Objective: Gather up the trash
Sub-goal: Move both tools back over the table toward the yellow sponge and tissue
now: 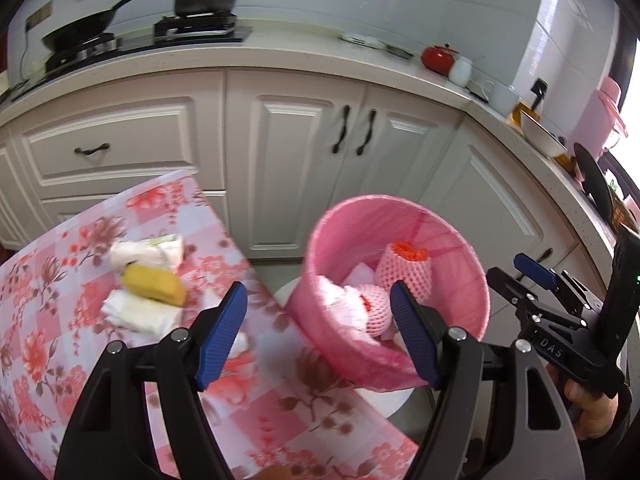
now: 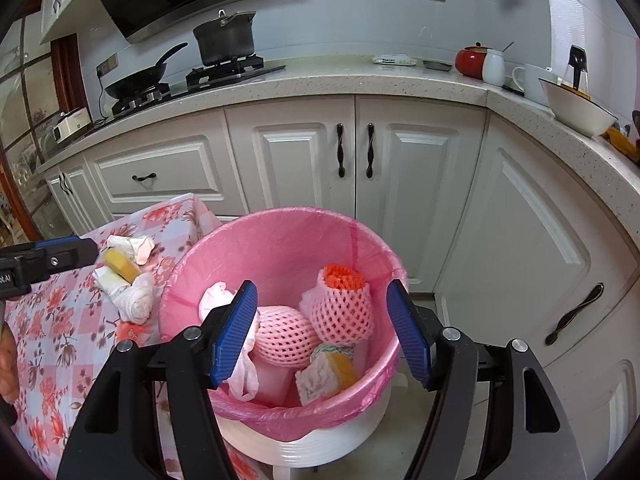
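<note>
Left wrist view: left gripper [image 1: 318,332] jaws apart, nothing between them, angled down over the gap between the floral table [image 1: 48,320] edge and the pink-lined bin [image 1: 472,280]. Crumpled tissues and a yellow sponge [image 1: 154,285] lie on the table near its edge.

Right wrist view: right gripper [image 2: 322,330] parted, empty, tilted down above the bin's open mouth; foam fruit nets [image 2: 344,308] and scraps inside. Cabinets behind, clear floor between.

A dark lidded metal pot [image 2: 225,38] and black frying pan [image 2: 138,76] sit on the stove beside a round red jar [image 2: 470,62] on the speckled worktop [image 2: 340,76].
</note>
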Demonstrator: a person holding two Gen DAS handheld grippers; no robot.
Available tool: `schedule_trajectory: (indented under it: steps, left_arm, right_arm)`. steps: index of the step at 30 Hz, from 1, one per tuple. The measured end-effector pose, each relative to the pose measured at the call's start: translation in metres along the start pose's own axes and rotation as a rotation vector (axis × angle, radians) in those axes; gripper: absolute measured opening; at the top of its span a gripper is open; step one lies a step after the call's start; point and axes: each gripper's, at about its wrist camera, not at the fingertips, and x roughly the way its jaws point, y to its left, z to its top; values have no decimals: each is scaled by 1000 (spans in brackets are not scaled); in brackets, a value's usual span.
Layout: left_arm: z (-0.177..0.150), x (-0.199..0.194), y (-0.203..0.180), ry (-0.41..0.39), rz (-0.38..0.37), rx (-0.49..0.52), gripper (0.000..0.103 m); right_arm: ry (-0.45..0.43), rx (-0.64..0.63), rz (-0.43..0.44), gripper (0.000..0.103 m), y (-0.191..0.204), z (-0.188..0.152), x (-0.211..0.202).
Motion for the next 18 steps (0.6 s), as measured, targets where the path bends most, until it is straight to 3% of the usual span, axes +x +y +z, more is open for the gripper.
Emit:
schedule_trajectory:
  steps: [18]
  left_arm:
    - [-36, -33, 94, -10, 108, -98, 73]
  right_arm:
    - [-21, -14, 23, 74, 20, -10, -16]
